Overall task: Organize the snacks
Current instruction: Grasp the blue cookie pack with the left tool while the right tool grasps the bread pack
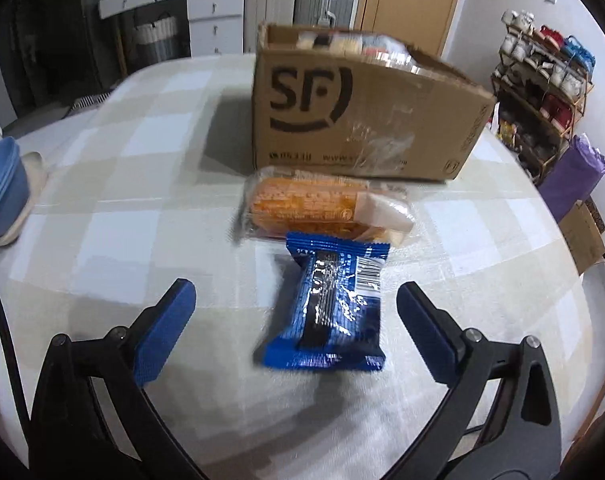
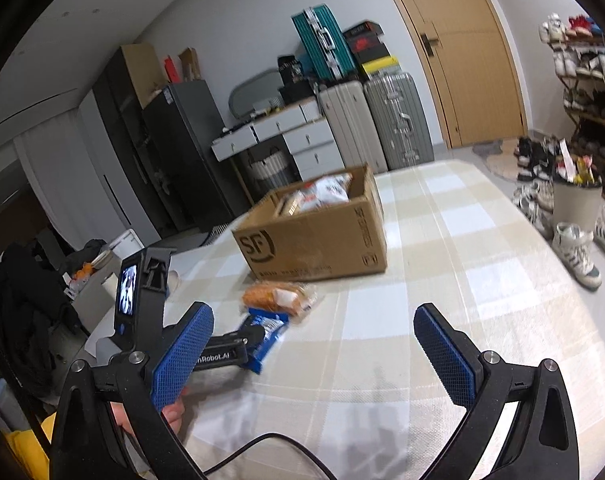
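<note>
Blue pack [image 1: 326, 308] light, crinkly, slippery; lies between spread left gripper [image 1: 296, 320] pads. Pinch mid-body. Right gripper [image 2: 316, 356] spread, empty.

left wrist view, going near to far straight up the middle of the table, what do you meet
blue snack packet lying between the open jaws → orange snack pack → cardboard box with snacks inside

Both grippers: black frames, silver screws, blue cross-hatched pads [image 1: 164, 340]; left gripper [image 2: 258, 344] body printed "nRobot.AI", small lit screen; black cable; bare skin, possibly yellow sleeve [image 2: 26, 446].
</note>
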The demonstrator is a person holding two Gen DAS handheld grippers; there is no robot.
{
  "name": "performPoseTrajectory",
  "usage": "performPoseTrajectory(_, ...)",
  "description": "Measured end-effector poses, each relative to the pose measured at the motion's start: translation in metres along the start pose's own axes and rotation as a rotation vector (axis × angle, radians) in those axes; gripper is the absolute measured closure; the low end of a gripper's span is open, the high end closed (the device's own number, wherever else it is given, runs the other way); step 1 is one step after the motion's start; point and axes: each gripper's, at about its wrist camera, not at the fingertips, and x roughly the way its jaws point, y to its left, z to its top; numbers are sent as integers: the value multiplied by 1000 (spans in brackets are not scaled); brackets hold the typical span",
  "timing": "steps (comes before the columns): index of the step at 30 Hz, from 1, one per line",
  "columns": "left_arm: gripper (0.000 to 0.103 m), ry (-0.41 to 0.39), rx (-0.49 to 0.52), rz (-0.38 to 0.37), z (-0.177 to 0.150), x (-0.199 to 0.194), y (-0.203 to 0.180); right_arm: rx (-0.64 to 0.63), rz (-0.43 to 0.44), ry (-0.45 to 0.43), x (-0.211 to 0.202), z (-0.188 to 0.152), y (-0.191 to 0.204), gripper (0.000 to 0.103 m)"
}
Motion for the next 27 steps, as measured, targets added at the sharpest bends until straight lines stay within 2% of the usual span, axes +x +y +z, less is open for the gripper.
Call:
performPoseTrajectory(4, 15, 46, 7, -17, 4, 26, -4, 25, 1, 58, 22, -3, -11, 1)
performPoseTrajectory(7, 21, 29, 31, 4, 6, 34, -6, 18, -6, 91, 35, -3, -13, 1)
performPoseTrajectory(8, 27, 27, 38, 5, 7, 36, -7, 8, -9, 104, 41, -2, -13, 1)
performPoseTrajectory(11, 60, 3, 67, 32, 10, 41, -8, -23, -21, 138, 58, 1, -11, 1)
performPoseTrajectory(16, 61, -5, 28, -38, 15, 44, 7, -59, -5, 232, 96, 13, -4, 1)
performPoseTrajectory(20, 61, -6, -5, -45, 10, 37, 32, -167, 47, 264, 129, 26, 19, 1)
performPoseTrajectory(23, 61, -4, -35, -43, 7, 32, 51, -245, 88, 343, 166, 30, 36, 1)
performPoseTrajectory(25, 61, -6, -54, -45, 2, 26, 59, -292, 88, 425, 195, 28, 46, 4)
performPoseTrajectory(27, 61, -12, -71, -51, 1, 20, 70, -363, 64, 446, 212, 25, 56, 13)
